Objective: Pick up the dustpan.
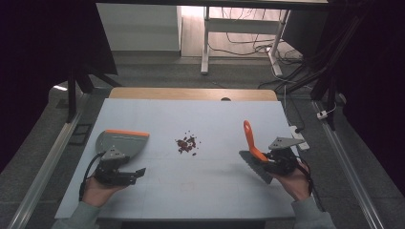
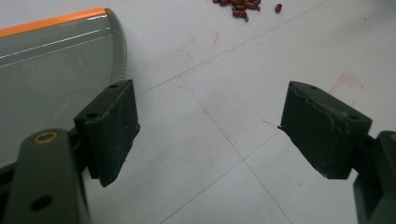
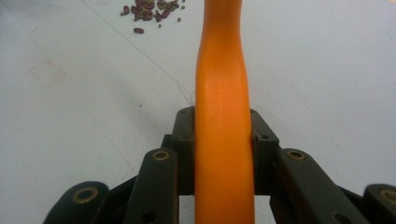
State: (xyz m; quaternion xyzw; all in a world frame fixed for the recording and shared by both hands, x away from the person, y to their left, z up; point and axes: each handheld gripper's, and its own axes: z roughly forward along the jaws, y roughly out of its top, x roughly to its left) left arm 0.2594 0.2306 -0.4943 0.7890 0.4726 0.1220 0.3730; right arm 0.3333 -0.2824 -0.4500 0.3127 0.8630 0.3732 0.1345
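The right gripper [image 1: 273,161] is clamped on the orange handle [image 3: 223,140] of a hand brush [image 1: 253,155], its 2 jaws pressing the handle's sides and the bristles resting on the table [image 1: 215,114]. The left gripper [image 1: 125,174] stands wide with nothing between its jaws, just beside the near end of the grey dustpan [image 1: 119,142]. Left of the brush, between it and the dustpan, lies the pile of red beans [image 1: 186,144]. To sweep well, the dustpan likely needs gripping first; then short low strokes toward its orange lip [image 2: 51,21].

No legible text, label, brand, number or sign on any surface in view
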